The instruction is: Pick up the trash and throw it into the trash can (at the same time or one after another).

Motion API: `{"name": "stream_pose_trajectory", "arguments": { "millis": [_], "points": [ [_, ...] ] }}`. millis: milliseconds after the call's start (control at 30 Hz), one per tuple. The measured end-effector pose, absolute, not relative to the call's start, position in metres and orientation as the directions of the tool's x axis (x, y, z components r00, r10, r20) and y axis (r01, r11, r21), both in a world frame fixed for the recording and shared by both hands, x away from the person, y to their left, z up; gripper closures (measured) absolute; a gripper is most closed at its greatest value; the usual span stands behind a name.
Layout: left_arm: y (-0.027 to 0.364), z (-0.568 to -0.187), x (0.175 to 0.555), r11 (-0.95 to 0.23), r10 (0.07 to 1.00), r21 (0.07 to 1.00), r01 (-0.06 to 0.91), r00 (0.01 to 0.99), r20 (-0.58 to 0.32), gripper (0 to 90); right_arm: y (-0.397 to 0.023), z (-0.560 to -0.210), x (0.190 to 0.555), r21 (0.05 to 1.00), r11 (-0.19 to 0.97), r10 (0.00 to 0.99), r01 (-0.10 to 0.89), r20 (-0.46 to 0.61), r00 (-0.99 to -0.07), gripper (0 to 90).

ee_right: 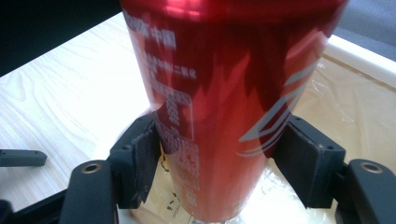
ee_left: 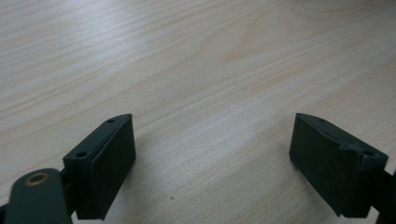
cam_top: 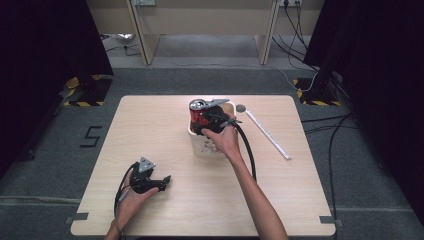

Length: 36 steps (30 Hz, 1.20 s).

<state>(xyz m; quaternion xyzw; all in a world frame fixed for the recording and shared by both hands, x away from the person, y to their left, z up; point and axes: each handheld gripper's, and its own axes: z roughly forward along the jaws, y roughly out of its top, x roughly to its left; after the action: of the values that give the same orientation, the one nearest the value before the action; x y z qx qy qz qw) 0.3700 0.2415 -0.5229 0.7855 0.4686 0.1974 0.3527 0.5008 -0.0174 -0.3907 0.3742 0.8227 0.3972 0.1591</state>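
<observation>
A red drink can stands upright inside a white open container lined with clear plastic, at the middle of the wooden table. My right gripper reaches into the container from the near side. Its jaws flank the can low on its sides and stand open, with barely any gap to the can. My left gripper rests near the front left of the table, open wide with nothing but bare wood between its jaws.
A long white strip lies slanted to the right of the container, with a small dark disc at its far end. The right gripper's black cable loops beside the forearm. Floor cables and stands surround the table.
</observation>
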Motion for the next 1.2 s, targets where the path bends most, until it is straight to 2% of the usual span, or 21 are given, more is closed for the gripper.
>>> {"name": "stream_pose_trajectory", "arguments": {
  "millis": [233, 533, 1200],
  "points": [
    [0.242, -0.523, 0.370, -0.314, 0.874, 0.740, 0.595, 0.485, -0.019, 13.6, -0.023, -0.378, 0.495, 0.812, 0.375, 0.732, 0.448, 0.038, -0.681, 18.0],
    [0.241, -0.523, 0.370, -0.312, 0.875, 0.741, 0.595, 0.483, -0.020, 13.6, -0.046, -0.361, 0.492, 0.830, 0.342, 0.763, 0.442, 0.030, -0.646, 17.8],
    [0.241, -0.523, 0.370, -0.311, 0.875, 0.741, 0.595, 0.483, -0.020, 13.6, -0.107, -0.347, 0.487, 0.846, 0.282, 0.830, 0.452, 0.021, -0.557, 20.3]
  ]
}}
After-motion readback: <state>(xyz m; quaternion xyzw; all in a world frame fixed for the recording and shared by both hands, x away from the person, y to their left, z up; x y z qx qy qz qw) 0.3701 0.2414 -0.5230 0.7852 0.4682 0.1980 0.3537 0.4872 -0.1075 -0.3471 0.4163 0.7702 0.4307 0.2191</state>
